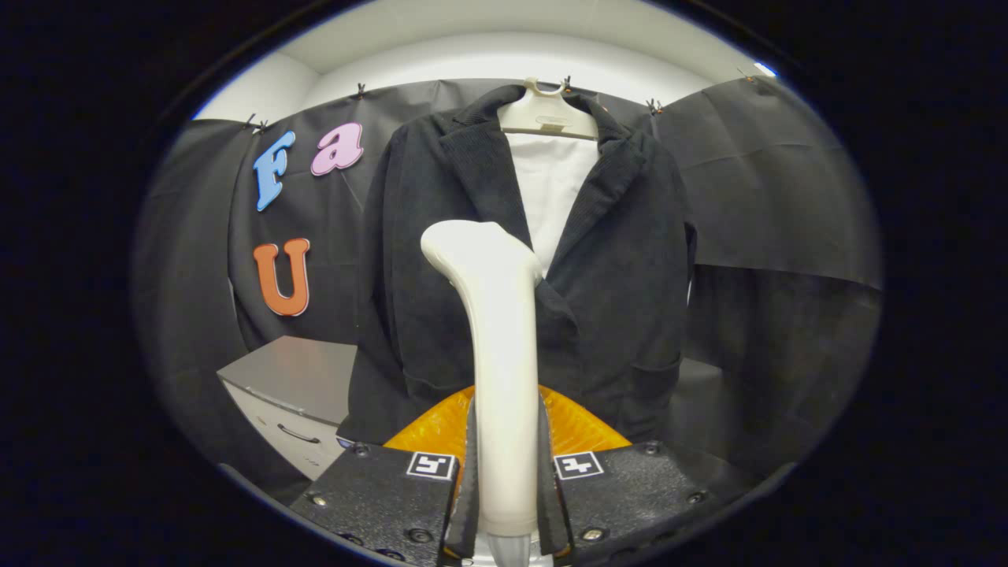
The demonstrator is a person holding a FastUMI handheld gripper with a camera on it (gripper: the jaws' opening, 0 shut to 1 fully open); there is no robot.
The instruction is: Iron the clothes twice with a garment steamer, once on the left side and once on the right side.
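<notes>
We see 1 pale hanger [549, 116] hooked at the top of the booth wall. It carries a dark jacket [622, 299], open at the front over a white lining [551, 181]. Left of the jacket's hem stands a cabinet [295, 378] with a grey top and 1 drawer handle. Our gripper's [505, 417] 2 fingers clamp the steamer [492, 299] upright between them.

The gripper [504, 480] has its two fingers [465, 488] closed on the handle of the steamer [500, 354], one finger pressing each side, below the steamer's head.
</notes>
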